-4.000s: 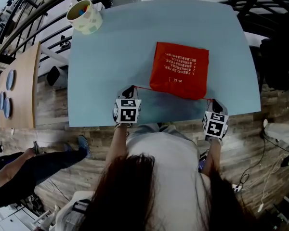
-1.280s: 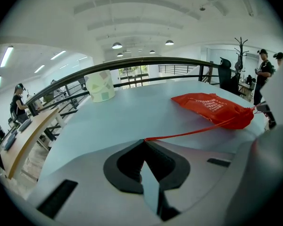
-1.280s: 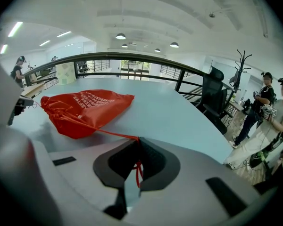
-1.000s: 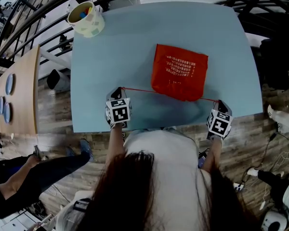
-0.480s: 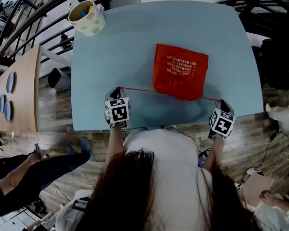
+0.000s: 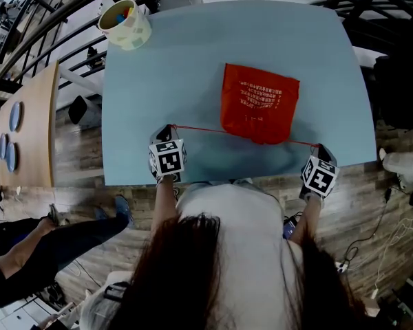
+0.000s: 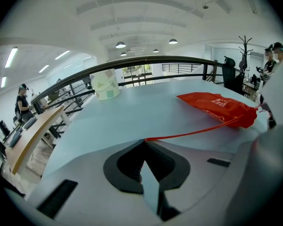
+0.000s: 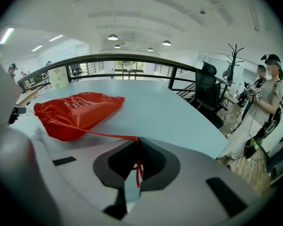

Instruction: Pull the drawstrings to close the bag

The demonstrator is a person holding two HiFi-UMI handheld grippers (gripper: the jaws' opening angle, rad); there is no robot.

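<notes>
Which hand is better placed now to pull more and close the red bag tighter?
Probably right: the right tongs grip a short, taut drawstring close to the bag; the left tongs hold a long stretch.

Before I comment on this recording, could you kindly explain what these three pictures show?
No robot here: a person holds a two-jaw gripper in each hand. The head view looks down from a camera on the person's head; each gripper view looks along that gripper's jaws. On the blue table lie a red drawstring bag and, at a far corner, a cup. The left gripper and the right gripper are each shut on a red drawstring, stretched taut out to either side of the bag.
</notes>
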